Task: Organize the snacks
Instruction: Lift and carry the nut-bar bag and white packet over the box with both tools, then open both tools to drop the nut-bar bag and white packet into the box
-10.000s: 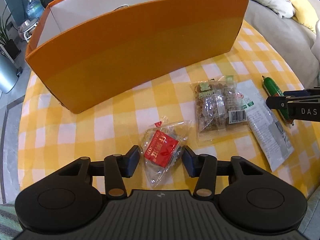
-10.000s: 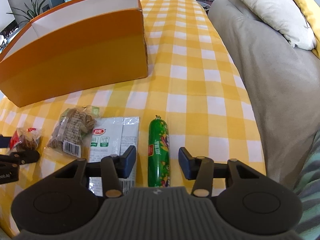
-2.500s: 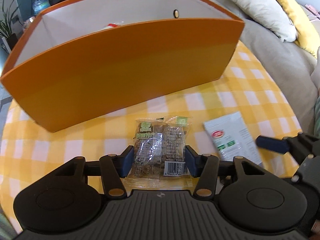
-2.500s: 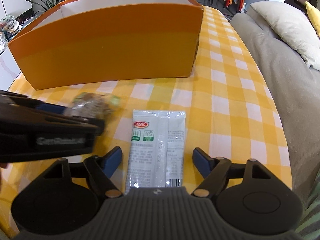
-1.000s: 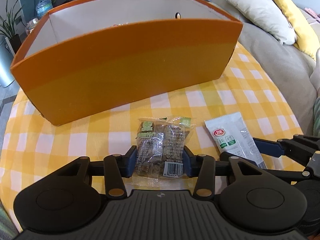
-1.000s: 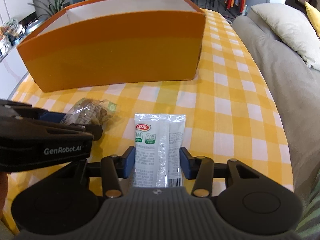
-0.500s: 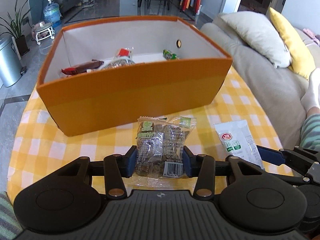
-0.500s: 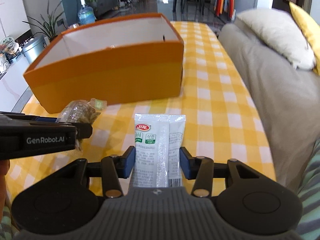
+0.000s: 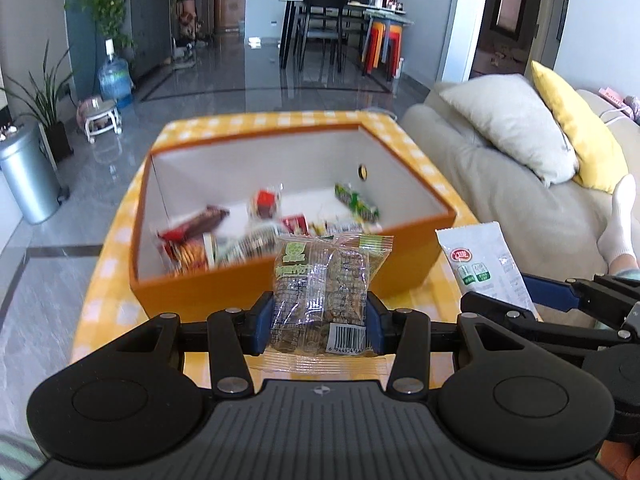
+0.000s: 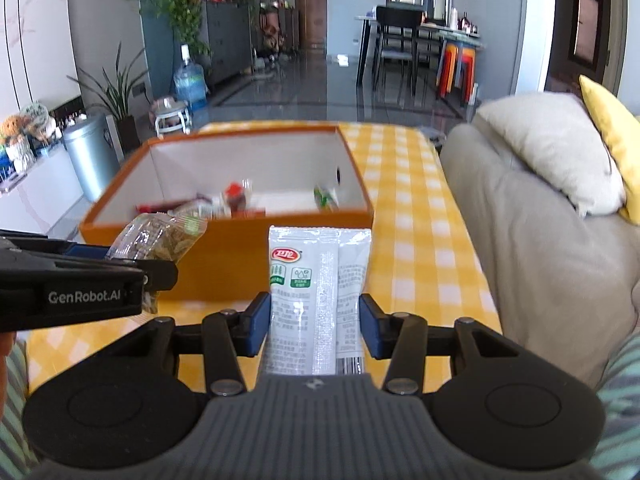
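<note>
My left gripper (image 9: pixel 320 326) is shut on a clear packet of brown nut bars (image 9: pixel 324 280), held up in the air in front of the orange box (image 9: pixel 208 292). My right gripper (image 10: pixel 314 326) is shut on a white sachet (image 10: pixel 316 292) with a red logo, lifted off the table too. The white sachet (image 9: pixel 484 268) also shows at the right of the left wrist view, and the nut packet (image 10: pixel 160 240) at the left of the right wrist view. The orange box (image 10: pixel 224 264) holds several wrapped snacks (image 9: pixel 260 224), including a green sausage (image 9: pixel 356 202).
The box stands on a table with a yellow-and-white checked cloth (image 10: pixel 416 248). A grey sofa with a white pillow (image 10: pixel 552 160) and a yellow cushion (image 9: pixel 576 136) runs along the right side. A socked foot (image 9: pixel 618 224) rests on the sofa.
Both grippers have risen with their packets, and the views have tipped up, so the inside of the orange box and the room beyond now show.
</note>
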